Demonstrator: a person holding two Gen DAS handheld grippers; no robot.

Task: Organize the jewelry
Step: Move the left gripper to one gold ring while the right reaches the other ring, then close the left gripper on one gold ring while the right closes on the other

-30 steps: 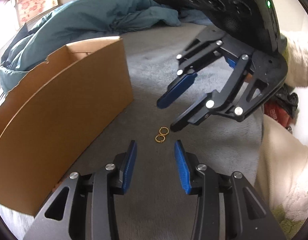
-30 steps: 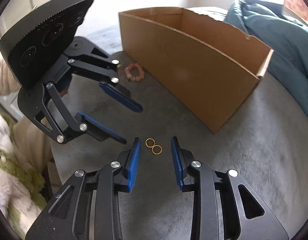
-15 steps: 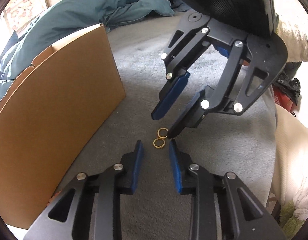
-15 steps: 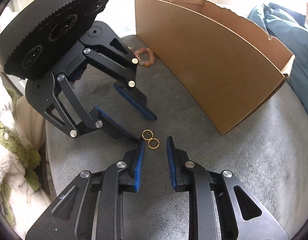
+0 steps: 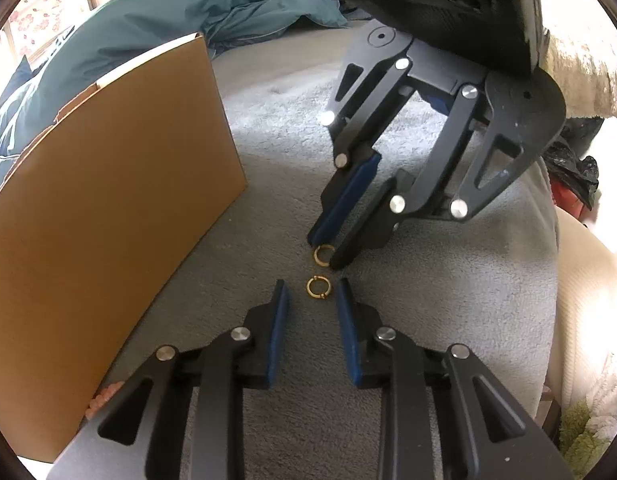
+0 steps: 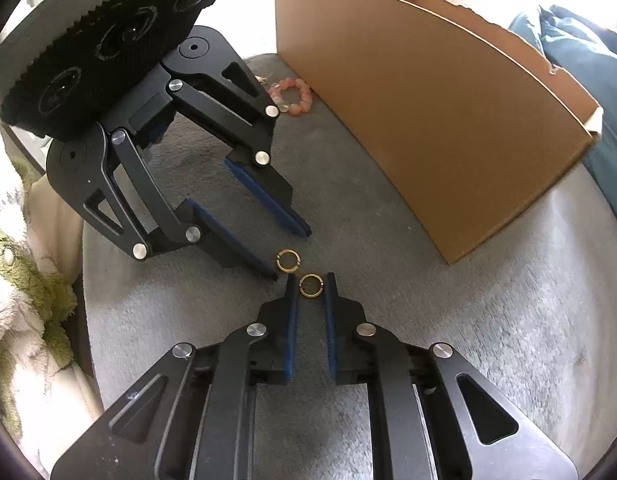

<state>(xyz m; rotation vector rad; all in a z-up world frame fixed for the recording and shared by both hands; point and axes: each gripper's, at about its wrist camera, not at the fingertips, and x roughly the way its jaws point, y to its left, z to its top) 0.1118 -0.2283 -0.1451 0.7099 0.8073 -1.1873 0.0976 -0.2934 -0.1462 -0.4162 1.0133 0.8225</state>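
- Closing in on two small gold hoop earrings on the grey plush cover, both just off the near corner of the cardboard box (image 6: 428, 92).
- The right gripper (image 6: 310, 284) has its fingers spread narrowly around one gold hoop earring (image 6: 310, 285); from the left wrist view that hoop sits at the fingertips, but whether the pads touch it I cannot tell.
- The left gripper (image 5: 310, 292) has its fingers spread wider, with the second gold hoop earring (image 5: 318, 287) just ahead of the tips and apart from both pads.
- A pink bead bracelet (image 6: 291, 96) lies further along the box wall, well apart from the hoops.
- The step looks like a paired pickup, one hoop per gripper, with nothing lifted yet.
- Next, each gripper likely needs to press its tips into the soft pile and pinch across its hoop, then carry it to the box; thin rings may slip or tip.
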